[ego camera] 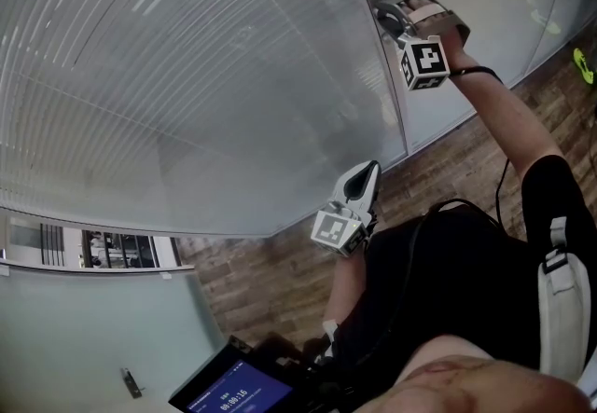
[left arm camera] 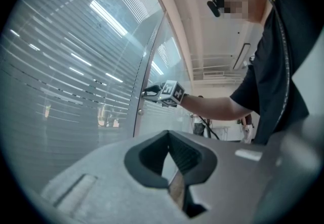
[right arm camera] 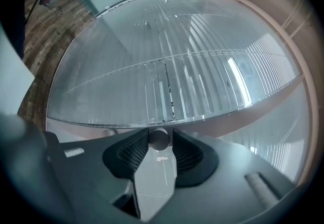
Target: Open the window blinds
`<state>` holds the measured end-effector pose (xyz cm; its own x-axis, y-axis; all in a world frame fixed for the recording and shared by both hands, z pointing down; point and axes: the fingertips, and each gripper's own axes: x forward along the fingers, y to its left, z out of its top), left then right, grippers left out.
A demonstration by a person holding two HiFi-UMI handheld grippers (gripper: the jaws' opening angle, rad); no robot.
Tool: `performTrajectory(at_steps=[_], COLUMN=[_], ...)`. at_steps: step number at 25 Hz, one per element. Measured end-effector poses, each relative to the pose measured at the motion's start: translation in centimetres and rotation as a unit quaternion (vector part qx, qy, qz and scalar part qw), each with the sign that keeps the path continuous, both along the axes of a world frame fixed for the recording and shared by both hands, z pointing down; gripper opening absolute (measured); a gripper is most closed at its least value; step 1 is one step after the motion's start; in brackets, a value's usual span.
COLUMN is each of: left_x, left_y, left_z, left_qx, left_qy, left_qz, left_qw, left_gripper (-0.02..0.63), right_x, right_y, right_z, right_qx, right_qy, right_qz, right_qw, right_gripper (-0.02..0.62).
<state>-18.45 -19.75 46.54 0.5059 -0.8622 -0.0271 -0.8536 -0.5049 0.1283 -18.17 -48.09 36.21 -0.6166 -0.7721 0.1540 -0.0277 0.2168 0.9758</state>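
Blinds knob (right arm camera: 159, 139) clamped in right gripper (right arm camera: 160, 141) jaws.

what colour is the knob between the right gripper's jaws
The knob is a silvery grey metal; it shows best in the right gripper view.

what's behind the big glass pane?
Horizontal blind slats, turned shut, fill the glass pane from behind. They cover whatever lies beyond. The right gripper grips a round knob on the frame.
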Motion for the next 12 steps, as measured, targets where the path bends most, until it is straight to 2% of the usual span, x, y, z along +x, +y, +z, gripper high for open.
performTrajectory(at_steps=[12], left_x=[0.24], left_y=[-0.13], left_z=[0.64], left_qx=[0.001], left_qy=[-0.001], left_qz=[0.002], left_qw=[1.0], left_gripper=[0.002], right_x=[-0.2], right_y=[-0.07], right_z=[0.54], right_qx=[-0.017], right_qy=[-0.006], right_qz=[0.006], right_qw=[1.0], right_gripper=[0.12])
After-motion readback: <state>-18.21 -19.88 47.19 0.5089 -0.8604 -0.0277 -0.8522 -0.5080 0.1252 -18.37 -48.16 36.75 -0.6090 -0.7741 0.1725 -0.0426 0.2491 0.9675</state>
